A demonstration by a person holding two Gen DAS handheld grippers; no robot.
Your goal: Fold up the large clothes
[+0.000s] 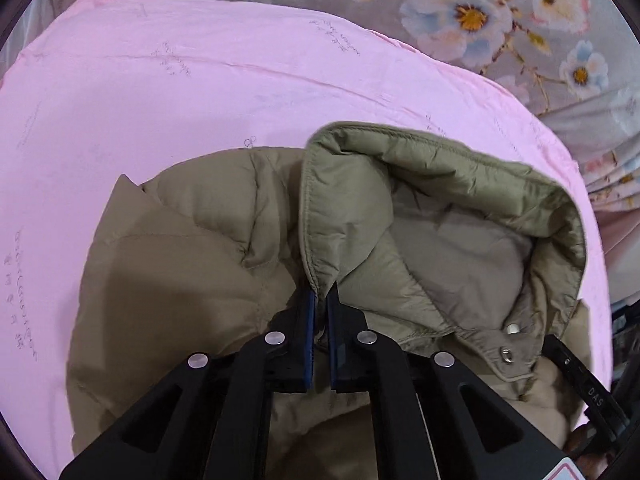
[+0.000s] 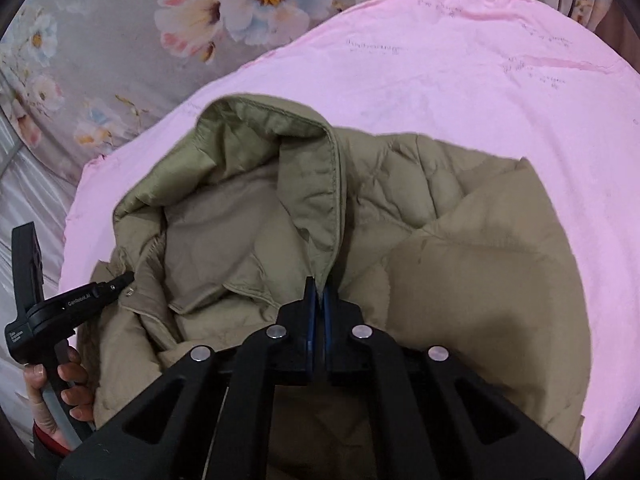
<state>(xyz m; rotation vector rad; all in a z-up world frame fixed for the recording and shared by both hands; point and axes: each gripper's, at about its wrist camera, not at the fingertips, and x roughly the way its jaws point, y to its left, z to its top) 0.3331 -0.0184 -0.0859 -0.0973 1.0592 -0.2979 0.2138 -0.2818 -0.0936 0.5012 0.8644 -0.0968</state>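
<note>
both claws (image 1: 322, 300) (image 2: 319, 290) pinching khaki jacket (image 1: 180, 272) collar, pink sheet (image 1: 160, 100) beneath

A khaki padded jacket (image 2: 460, 264) lies on a pink sheet (image 2: 460, 80), its hood (image 2: 248, 184) open towards the left and showing the paler lining. The right gripper (image 2: 319, 294) reaches in from the bottom edge, its blue-padded jaws pinched together on the hood's stitched rim. At the left, the left gripper (image 2: 120, 280) has its tip at the jacket's edge beside a metal snap (image 2: 130, 290); a hand (image 2: 60, 392) grasps its handle. Beyond the sheet, grey bedding (image 2: 100, 60) printed with flowers fills the upper left.
</note>
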